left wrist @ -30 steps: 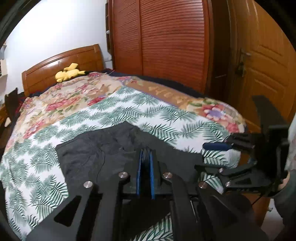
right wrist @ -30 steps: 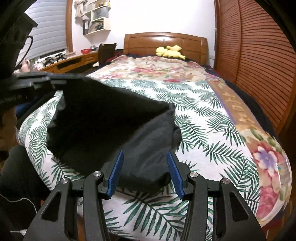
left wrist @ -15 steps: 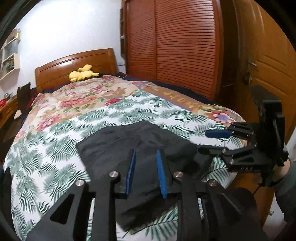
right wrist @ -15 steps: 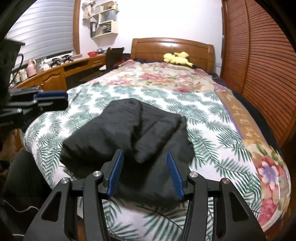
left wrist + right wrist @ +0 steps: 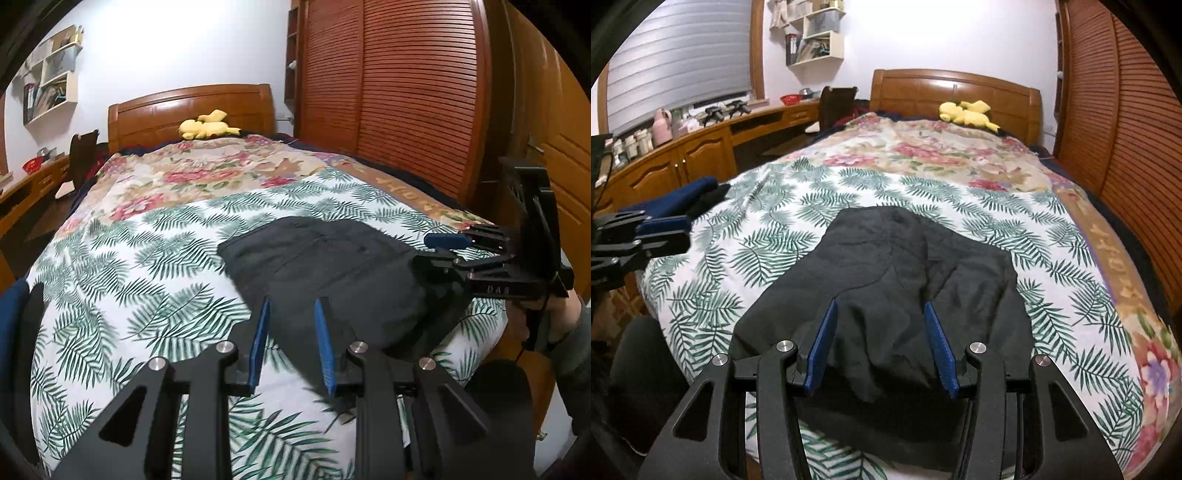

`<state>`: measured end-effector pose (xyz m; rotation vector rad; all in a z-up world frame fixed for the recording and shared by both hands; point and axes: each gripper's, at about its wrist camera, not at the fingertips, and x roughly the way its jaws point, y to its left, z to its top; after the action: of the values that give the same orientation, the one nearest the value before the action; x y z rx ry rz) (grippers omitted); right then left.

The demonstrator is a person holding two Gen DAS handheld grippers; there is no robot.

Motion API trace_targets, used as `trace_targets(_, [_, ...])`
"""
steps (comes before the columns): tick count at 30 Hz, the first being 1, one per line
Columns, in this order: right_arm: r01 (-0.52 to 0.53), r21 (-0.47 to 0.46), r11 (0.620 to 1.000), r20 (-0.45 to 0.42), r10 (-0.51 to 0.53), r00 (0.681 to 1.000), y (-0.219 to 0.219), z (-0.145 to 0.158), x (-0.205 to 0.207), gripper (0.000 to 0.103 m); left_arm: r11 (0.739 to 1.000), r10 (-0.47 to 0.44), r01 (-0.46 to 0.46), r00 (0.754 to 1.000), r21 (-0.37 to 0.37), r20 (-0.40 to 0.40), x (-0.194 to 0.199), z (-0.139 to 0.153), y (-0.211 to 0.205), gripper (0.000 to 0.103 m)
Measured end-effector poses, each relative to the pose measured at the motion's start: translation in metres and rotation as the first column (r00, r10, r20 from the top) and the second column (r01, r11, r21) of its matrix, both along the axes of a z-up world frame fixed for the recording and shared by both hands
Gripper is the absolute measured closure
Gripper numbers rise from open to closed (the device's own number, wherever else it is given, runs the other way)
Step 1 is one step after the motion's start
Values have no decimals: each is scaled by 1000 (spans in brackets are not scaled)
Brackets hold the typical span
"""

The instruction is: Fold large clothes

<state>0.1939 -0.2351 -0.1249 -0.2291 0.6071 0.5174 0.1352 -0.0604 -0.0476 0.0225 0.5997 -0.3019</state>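
Folding step: judging from the lie of the cloth, one fold is laid and the next grasp is not yet taken; the dark garment (image 5: 908,280) lies in a rumpled, roughly doubled heap on the bed, near its foot edge
Left claw (image 5: 290,339): jaws narrowly parted and empty, with no cloth between the blue pads; it hangs over the near left corner of the garment
Right claw (image 5: 882,339): jaws moderately wide and empty; it hangs over the garment's near hem, and the cloth seen between the pads lies below them, not pinched
How to do it well: smooth the ridge running down the middle first, since a fold laid over it would likely set crooked; take the two near corners at matching points, one per claw; pinch only the top layers meant to travel; lift just clear of the quilt and carry both hands evenly so the edges meet square
Risk: the near hem droops over the mattress edge and may slide off if tugged
Surface: leaf-print quilt (image 5: 147,280), soft and yielding, over a floral bedspread (image 5: 945,147)
Room: wooden headboard (image 5: 192,110) with a yellow plush toy (image 5: 207,127); slatted wardrobe doors (image 5: 406,96) to the right; long wooden desk (image 5: 701,155) beneath a shuttered window
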Motion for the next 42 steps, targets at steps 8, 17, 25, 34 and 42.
trace_targets(8, [46,-21,999,-57,-48,997,11,-15,16,45,999,20,-21,999,-31,-43,-1,-24,28,80])
trace_targets(17, [98,11,995,-200,-94,975,-1,-44,31,44,998,6,-12,996,-67,-90,-7,-47,39,80])
trace_targets(25, [90,28,996,-276,-79,958,-3,-52,39,44,997,4,-12,995,-81,-97,-16,-49,40,80])
trace_targets(34, [128,54,990,-336,-103,936,-14,-65,54,42,996,9,-18,995,-88,-98,-24,-47,43,80])
trace_targets(42, [31,82,996,-243,-10,970,-8,-35,27,92,996,14,-22,996,-92,-87,-24,-42,44,80])
